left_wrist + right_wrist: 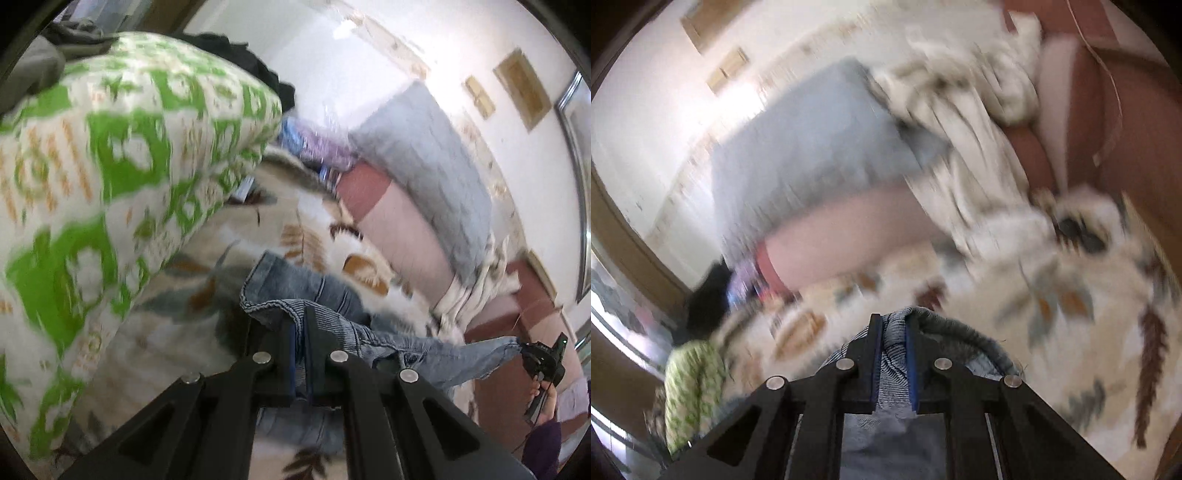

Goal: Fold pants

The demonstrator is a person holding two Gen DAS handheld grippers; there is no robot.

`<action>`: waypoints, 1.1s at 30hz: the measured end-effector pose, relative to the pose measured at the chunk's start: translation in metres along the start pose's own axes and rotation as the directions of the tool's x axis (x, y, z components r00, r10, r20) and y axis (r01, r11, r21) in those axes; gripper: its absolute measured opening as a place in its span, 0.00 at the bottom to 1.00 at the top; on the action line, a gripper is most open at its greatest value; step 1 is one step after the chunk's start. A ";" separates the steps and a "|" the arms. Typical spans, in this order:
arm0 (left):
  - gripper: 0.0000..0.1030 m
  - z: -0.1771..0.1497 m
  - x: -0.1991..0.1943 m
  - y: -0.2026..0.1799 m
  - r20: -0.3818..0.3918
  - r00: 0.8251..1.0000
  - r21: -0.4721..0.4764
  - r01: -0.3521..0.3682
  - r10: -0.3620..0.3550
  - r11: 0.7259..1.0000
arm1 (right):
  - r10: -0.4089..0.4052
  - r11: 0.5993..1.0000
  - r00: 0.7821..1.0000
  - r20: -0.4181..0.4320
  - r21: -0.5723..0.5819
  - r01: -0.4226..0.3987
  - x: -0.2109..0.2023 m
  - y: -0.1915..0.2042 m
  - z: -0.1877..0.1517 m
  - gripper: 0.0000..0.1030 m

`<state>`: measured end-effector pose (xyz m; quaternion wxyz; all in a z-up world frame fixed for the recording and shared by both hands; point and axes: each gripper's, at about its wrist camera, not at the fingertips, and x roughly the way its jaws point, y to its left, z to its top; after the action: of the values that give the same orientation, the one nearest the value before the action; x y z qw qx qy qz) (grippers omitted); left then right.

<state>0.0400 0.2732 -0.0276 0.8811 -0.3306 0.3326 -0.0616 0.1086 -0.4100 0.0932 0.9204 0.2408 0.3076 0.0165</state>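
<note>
Item: one pair of blue denim pants (332,295), lifted above the leaf-print blanket (314,229) and strung between your two grippers.

Left gripper (301,325): pads clamped tight on a ribbed hem.

Right gripper (894,332): pinching a bunched fold of denim.

Left wrist view only: your right gripper (543,358) holding the far end of the pants; one green-patterned cushion (110,166) close by.

Both views: one grey quilted pillow (812,147). The right wrist view is blurred.
</note>
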 end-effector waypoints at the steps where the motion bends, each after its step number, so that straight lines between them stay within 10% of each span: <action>1: 0.04 0.002 -0.002 -0.001 0.017 1.000 0.005 0.009 -0.009 1.000 | 0.009 1.000 0.999 0.034 -0.004 -0.009 -0.004 0.004 0.005 0.11; 6: 0.04 -0.002 -0.008 -0.008 0.031 0.999 0.060 0.028 -0.030 0.998 | 0.039 0.999 0.989 0.141 0.020 -0.042 -0.030 -0.022 -0.014 0.12; 13: 0.05 -0.029 -0.021 -0.003 -0.098 0.995 0.189 0.003 0.015 0.982 | -0.036 0.998 0.992 -0.123 0.044 0.041 -0.040 -0.109 -0.125 0.12; 19: 0.08 -0.054 -0.027 0.002 -0.164 0.979 0.264 -0.074 0.121 0.962 | -0.076 0.993 0.891 -0.447 0.043 0.106 -0.022 -0.159 -0.212 0.18; 24: 0.08 -0.062 -0.058 -0.002 -0.106 0.979 0.290 -0.134 0.171 0.948 | -0.054 0.998 0.916 -0.397 0.017 0.066 -0.043 -0.147 -0.188 0.24; 28: 0.08 -0.059 -0.076 -0.017 -0.061 0.989 0.282 -0.115 0.137 0.953 | -0.068 0.997 0.957 -0.282 -0.040 0.059 -0.053 -0.123 -0.146 0.68; 33: 0.08 -0.054 -0.065 -0.069 -0.043 0.999 0.320 -0.014 0.029 0.947 | -0.129 0.986 0.943 -0.308 0.060 0.155 -0.007 -0.126 -0.116 0.68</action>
<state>-0.0363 0.2122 0.0207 0.9155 -0.1783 0.3425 -0.1129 0.0216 -0.4726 -0.0408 0.8502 0.2510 0.4621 -0.0259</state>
